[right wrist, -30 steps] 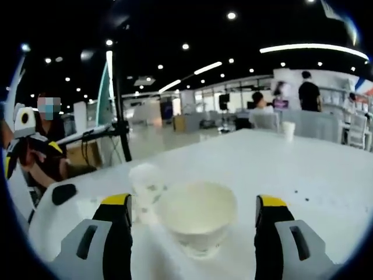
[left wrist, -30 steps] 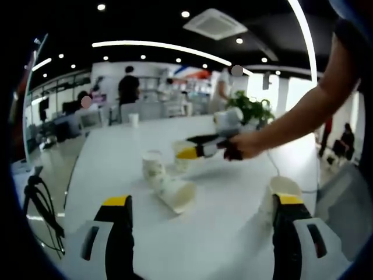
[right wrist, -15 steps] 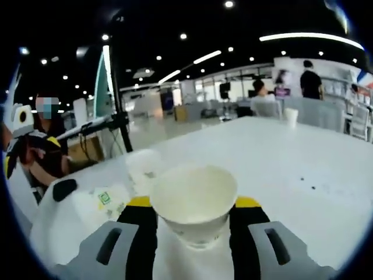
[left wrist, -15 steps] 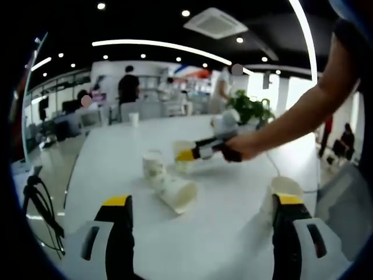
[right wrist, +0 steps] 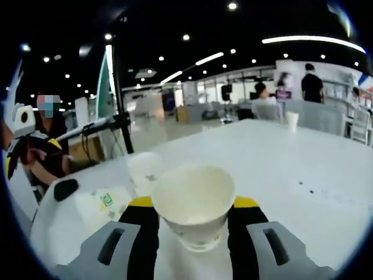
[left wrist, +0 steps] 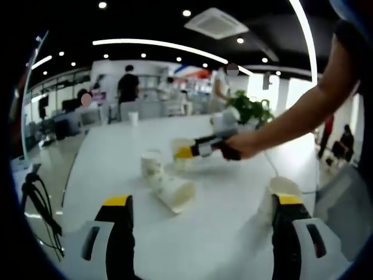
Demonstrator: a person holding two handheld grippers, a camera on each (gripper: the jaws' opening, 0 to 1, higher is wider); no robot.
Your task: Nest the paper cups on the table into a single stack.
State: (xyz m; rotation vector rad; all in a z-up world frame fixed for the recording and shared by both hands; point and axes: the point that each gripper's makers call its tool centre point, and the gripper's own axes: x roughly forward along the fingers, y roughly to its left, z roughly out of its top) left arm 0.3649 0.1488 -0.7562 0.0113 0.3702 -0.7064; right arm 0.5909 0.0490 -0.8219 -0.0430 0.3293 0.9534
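White table point(left wrist: 221, 227) runs through an open office — ceiling lights, desks, people standing far back, a potted plant point(left wrist: 252, 109) near the far right edge in the left gripper view. A lone small cup point(left wrist: 133, 119) stands far off at the table's far end; the same one shows in the right gripper view point(right wrist: 291, 120). A black tripod pole point(right wrist: 119, 111) rises beyond the table edge in the right gripper view.

Left gripper point(left wrist: 198, 224) hangs over the table, jaws spread wide with only bare tabletop between them. Just by its right jaw stands an upright paper cup point(left wrist: 278, 192), partly hidden by that jaw. Ahead, mid-table, an upright patterned cup point(left wrist: 152, 164) with a tipped cup point(left wrist: 173, 192) lying on its side against it, mouth toward the camera.

Right gripper point(right wrist: 194, 205) is clamped on a white paper cup point(right wrist: 193, 204) — jaws pressed to both sides, cup upright, mouth open, looks empty inside. In the left gripper view that gripper point(left wrist: 187, 151) reaches in from the right in a person's hand point(left wrist: 245, 144), holding the cup point(left wrist: 179, 150) just beyond the upright patterned cup. In the right gripper view the patterned cup point(right wrist: 144, 170) sits just behind-left of the gripped one, partly blocked by it.
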